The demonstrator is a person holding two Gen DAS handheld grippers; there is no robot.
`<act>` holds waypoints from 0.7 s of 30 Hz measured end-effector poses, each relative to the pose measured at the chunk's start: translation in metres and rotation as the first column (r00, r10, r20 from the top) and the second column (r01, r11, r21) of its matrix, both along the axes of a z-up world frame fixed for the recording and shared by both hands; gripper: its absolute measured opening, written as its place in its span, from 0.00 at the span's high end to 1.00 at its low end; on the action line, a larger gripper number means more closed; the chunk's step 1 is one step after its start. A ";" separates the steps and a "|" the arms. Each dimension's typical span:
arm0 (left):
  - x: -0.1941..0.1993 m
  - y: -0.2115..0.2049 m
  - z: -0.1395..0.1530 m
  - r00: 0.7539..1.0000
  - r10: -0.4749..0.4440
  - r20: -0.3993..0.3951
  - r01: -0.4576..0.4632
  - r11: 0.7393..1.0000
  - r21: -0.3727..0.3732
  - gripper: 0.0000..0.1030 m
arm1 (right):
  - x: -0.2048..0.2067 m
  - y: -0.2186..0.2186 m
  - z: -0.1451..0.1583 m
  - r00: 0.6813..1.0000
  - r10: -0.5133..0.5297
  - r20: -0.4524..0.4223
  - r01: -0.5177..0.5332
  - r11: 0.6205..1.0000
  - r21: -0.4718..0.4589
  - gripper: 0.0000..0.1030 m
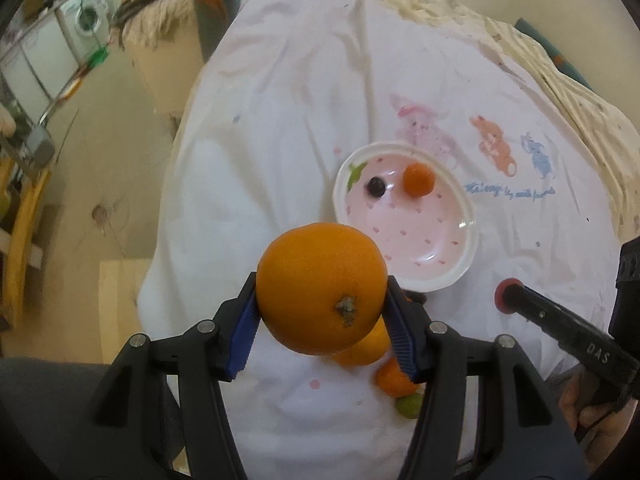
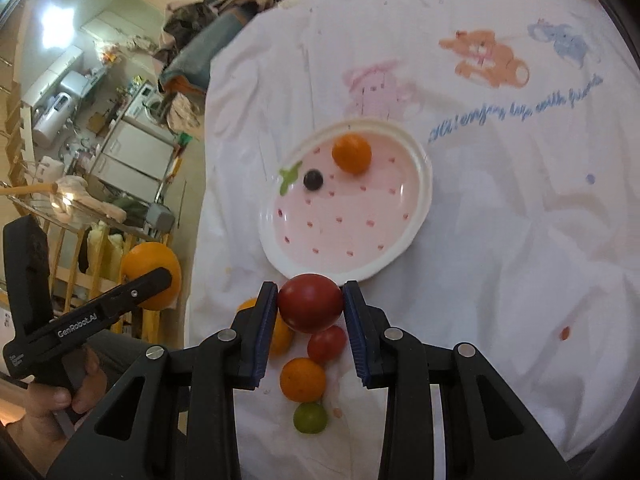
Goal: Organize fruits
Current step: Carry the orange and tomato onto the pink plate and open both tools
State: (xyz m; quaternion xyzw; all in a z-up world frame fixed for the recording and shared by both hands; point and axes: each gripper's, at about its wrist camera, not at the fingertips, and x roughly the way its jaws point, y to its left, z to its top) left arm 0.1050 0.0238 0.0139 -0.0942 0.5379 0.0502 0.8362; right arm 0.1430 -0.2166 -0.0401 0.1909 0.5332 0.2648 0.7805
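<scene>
My left gripper (image 1: 322,300) is shut on a large orange (image 1: 320,286), held above the white cloth; the same orange (image 2: 154,274) shows at the left of the right wrist view. My right gripper (image 2: 310,304) is shut on a dark red round fruit (image 2: 310,302), just short of the pink dotted plate (image 2: 416,204). On the plate (image 1: 448,256) lie a small orange fruit (image 2: 352,154) and a dark berry (image 2: 313,180). Below my right fingers, loose on the cloth, lie a small red fruit (image 2: 327,343), a small orange one (image 2: 303,379), a green one (image 2: 311,418) and a yellow-orange one (image 2: 280,332).
A white cloth with cartoon animal prints (image 2: 484,58) covers the surface; its left edge (image 1: 176,168) drops to a beige floor. A washing machine (image 1: 86,16) and clutter stand far left. A hand (image 2: 52,400) holds the left gripper's handle.
</scene>
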 end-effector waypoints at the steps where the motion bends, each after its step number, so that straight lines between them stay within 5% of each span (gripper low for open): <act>1: 0.001 -0.002 0.004 1.000 -0.008 0.003 0.008 1.000 0.001 0.48 | 0.000 -0.003 0.002 1.000 -0.010 0.005 0.010 1.000 0.001 0.66; 14: 0.030 -0.040 0.014 0.986 -0.166 0.028 0.166 0.986 -0.003 0.48 | 0.002 -0.030 0.003 0.995 -0.099 0.002 0.099 0.995 0.022 0.66; 21: 0.044 -0.023 -0.001 0.994 -0.109 0.017 0.110 0.993 -0.045 0.48 | 0.017 -0.028 0.020 0.996 -0.069 0.049 0.068 0.998 0.020 0.66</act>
